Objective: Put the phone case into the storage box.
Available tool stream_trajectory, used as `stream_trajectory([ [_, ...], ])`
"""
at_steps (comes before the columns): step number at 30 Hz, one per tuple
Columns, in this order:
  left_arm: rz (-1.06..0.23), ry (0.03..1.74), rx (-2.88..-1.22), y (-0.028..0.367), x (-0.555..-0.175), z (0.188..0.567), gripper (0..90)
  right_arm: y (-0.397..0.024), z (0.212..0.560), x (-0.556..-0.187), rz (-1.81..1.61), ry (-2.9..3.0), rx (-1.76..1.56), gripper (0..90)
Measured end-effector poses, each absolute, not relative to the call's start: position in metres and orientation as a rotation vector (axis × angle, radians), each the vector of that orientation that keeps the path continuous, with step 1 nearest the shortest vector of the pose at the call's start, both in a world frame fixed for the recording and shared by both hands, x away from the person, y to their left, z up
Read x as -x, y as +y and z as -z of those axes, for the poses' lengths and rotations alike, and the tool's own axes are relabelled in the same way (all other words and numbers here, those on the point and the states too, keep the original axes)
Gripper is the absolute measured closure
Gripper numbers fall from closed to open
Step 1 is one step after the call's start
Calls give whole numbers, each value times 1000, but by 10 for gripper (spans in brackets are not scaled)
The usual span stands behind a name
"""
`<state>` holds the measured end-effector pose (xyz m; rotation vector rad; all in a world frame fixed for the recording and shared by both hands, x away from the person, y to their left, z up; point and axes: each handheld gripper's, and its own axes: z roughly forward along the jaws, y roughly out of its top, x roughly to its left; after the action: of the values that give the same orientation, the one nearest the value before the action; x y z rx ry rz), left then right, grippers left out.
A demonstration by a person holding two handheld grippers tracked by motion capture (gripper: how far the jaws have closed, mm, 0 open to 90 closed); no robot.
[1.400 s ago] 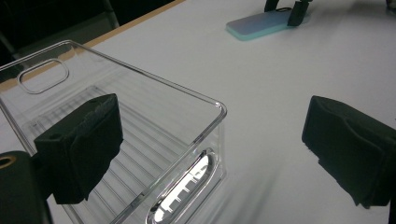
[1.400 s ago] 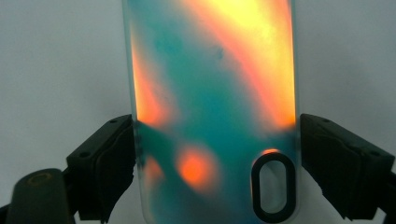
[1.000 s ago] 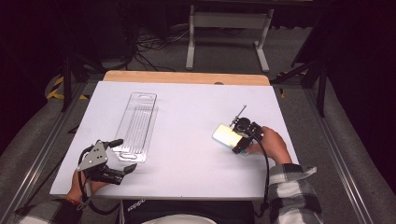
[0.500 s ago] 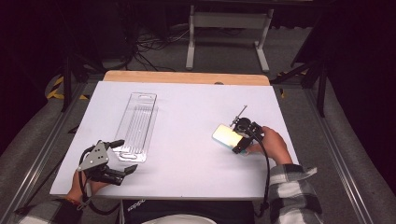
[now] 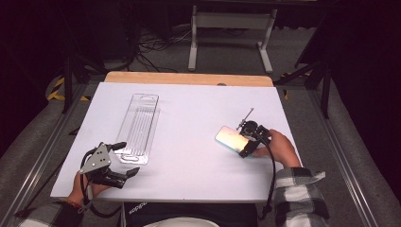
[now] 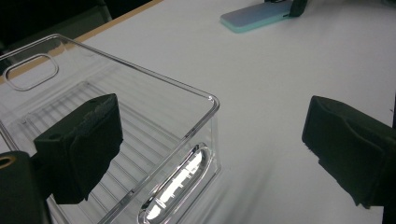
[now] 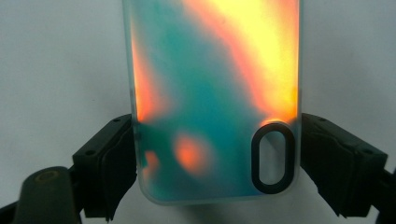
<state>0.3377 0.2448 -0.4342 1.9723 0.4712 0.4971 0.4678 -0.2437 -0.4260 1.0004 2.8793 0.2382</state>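
Gripping teal-and-orange plastic phone case (image 7: 212, 100) squarely by its edges in right gripper (image 7: 212, 172) | left gripper (image 6: 210, 149) wide beside clear plastic bin (image 6: 116, 116) | lift level

From my seat: wide open white table (image 5: 189, 142) between the clear tray (image 5: 138, 126) and the phone case (image 5: 231, 138), nothing lying there, easy pass for either hand. Left gripper (image 5: 115, 160) sits at the tray's near end, jaws spread; one jaw is over the tray's near corner (image 6: 212, 100), so that wall blocks a straight push forward, while the other jaw has bare table ahead. Right gripper (image 5: 247, 140) has its jaws on both long sides of the case (image 7: 215, 93), no side room there. Far half of the table beyond both is free.
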Motion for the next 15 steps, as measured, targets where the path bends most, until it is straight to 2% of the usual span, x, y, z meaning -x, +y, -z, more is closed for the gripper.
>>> stream_trajectory([
  [15,-543,441,-2007,240,-334,434,68,-245,419,-463,-364,2830,-1016,178],
])
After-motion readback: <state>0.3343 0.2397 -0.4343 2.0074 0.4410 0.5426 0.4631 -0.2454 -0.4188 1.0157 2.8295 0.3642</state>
